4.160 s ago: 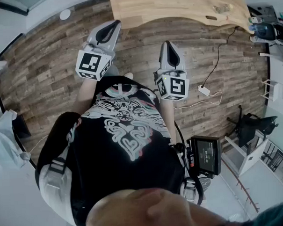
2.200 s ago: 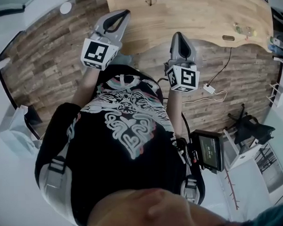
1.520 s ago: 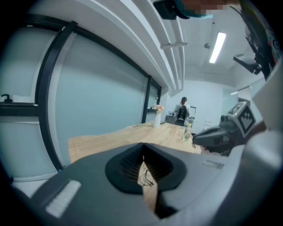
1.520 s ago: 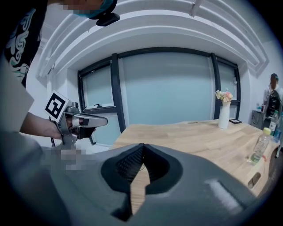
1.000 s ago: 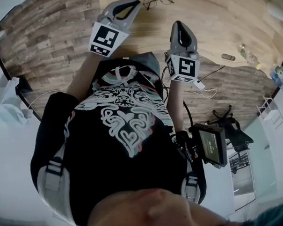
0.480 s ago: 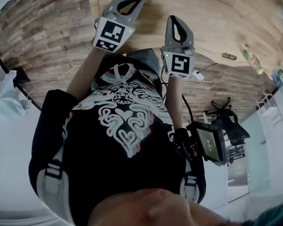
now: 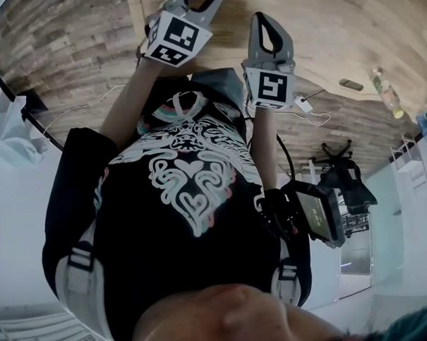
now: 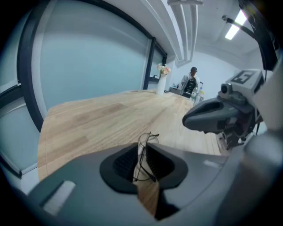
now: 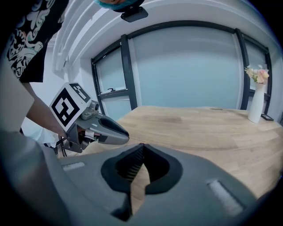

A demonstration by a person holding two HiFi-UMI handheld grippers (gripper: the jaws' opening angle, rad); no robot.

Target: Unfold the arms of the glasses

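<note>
A person stands at a pale wooden table, holding 2 grippers out over its near edge. What has just changed is at the left gripper: a pair of thin wire-framed glasses now sits in the narrow slit between its jaws, seen end-on with 1 round lens rim rising just above the tips. The jaws are almost together and appear to be lightly closed on the frame (how firmly cannot be told). The glasses look folded, low over the tabletop; whether they touch the wood is unclear.

The right gripper hangs just beside the left one, over the table and empty; its jaw tips meet, with only bare wood showing through the gap below them.

Judged from this, the glasses are steadied but no arm is unfolded yet; the right gripper would have to open a little and catch 1 arm.

Against the earlier frames: 4.2 s ago both grippers were over the plank floor, well short of the table, with no glasses visible; 2.2 s ago the glasses lay out on the table, well apart from both grippers; 0.5 s ago they were just beside the left gripper's tip. Now that tip is on them, at the very top of the head view, and the right gripper has come forward alongside.
</note>
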